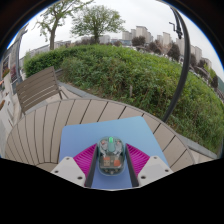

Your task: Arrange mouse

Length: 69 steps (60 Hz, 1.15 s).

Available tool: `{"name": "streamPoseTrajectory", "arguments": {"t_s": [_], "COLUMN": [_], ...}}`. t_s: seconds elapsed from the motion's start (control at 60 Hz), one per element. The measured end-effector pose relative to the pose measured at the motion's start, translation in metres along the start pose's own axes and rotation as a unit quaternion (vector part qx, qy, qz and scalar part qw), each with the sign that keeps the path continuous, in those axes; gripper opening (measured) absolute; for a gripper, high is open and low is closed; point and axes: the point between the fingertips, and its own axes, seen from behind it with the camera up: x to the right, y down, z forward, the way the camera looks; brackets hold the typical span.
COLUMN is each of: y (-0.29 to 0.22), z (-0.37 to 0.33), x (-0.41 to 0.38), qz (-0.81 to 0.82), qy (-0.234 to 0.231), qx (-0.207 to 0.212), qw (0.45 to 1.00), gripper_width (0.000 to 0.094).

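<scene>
A small mouse (pixel 111 152) with a clear shell, orange parts inside and a green light at its front sits between my gripper's fingers. My gripper (pixel 111 158) holds it, both dark fingers (pixel 93 163) pressing on its sides, with the magenta pads spread out to either side. Mouse and fingers are over a blue mat (pixel 112 131) that lies on a round wooden slatted table (pixel 50 125).
A wooden bench (pixel 38 88) stands to the left beyond the table. Behind the table is a green hedge (pixel 130 70), with trees and buildings far off. A dark pole (pixel 185 60) rises at the right.
</scene>
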Motion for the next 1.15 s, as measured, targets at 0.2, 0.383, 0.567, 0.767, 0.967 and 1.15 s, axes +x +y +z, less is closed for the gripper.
{"name": "streamPoseTrajectory", "arguments": {"t_s": [0.2, 0.383, 0.567, 0.767, 0.967, 1.15], "y": [-0.006, 0.043, 0.115, 0.146, 0.148, 0.154], "z": [-0.077, -0.236, -0.353, -0.406, -0.413, -0.414], "x": [-0.002, -0.020, -0.039, -0.056, -0.049, -0.055], "qz": [0.054, 0.058, 0.046, 0.030, -0.002, 0.000], "qy": [0.003, -0.018, -0.019, -0.040, -0.019, -0.019], "qx": [-0.017, -0.059, -0.092, -0.092, -0.072, -0.081], "qw": [0.998, 0.996, 0.994, 0.994, 0.997, 0.997], "gripper_width": [0.0849, 0.0846, 0.0847, 0.0850, 0.0849, 0.0847]}}
